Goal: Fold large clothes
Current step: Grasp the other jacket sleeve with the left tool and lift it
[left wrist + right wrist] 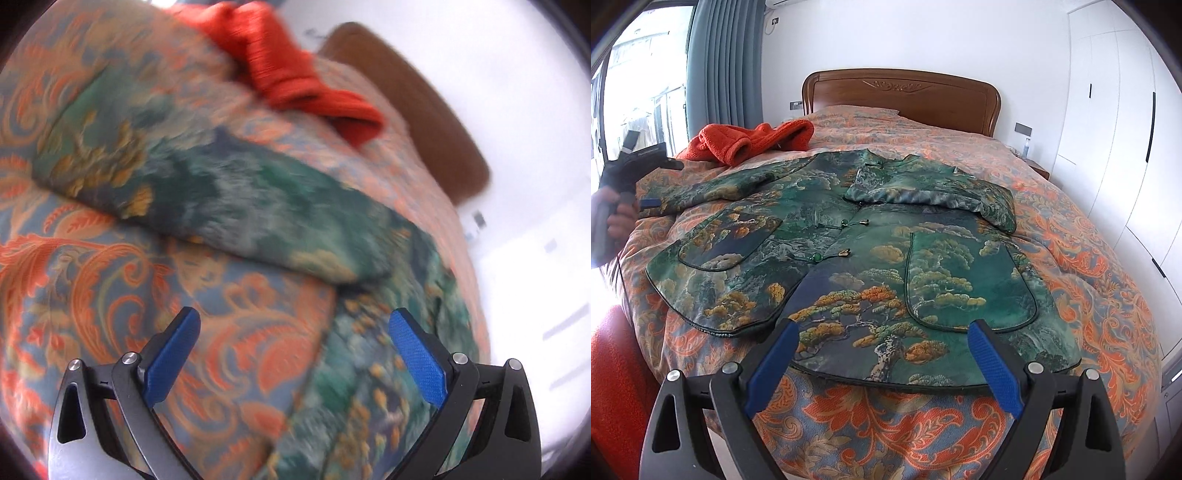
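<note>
Jacket (849, 254) on bed (1089, 258): one sleeve (923, 192) folded in, other outstretched. Both grippers, left (294, 354) and right (882, 363), spread, empty.

The left wrist view is smeared by motion: the green jacket (258, 192) and bedspread (110, 295) lose their pattern detail. The red garment (295, 81) is cut off at the top edge. In the right wrist view, the left claw (646, 203) is blurred, its fingers largely hidden behind the jacket's sleeve (713, 188).
</note>
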Motion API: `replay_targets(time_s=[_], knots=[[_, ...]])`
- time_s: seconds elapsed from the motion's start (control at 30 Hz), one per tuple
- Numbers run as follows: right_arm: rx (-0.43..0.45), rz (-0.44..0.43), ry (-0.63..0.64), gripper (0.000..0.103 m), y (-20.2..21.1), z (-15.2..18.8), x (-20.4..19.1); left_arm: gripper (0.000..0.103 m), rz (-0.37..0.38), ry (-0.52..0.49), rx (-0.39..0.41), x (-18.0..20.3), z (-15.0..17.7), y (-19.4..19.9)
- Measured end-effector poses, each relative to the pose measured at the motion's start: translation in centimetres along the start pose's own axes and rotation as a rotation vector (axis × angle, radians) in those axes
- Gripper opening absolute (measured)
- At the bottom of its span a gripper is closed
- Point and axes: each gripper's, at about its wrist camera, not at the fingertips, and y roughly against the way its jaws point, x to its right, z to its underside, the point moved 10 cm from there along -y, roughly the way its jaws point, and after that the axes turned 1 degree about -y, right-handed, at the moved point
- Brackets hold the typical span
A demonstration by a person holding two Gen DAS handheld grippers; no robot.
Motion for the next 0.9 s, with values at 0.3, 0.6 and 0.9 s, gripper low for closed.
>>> replay_targets(time_s=[0.3, 0.6, 0.9], knots=[[-0.02, -0.022, 0.046, 0.095, 0.1, 0.2, -1.5, 0.087, -0.037, 0.271, 0.027, -4.5, -5.0, -5.5], [-0.058, -0.072, 0.053, 0.095, -0.2, 1.3, -3.2, 0.015, -0.219, 0.13, 0.171, -1.9, -8.3, -3.6], [-0.065, -0.111, 0.02, 0.095, -0.1, 2.5, -3.4, 0.014, -0.371, -0.846, 0.404, 21.8, -2.6, 0.1]])
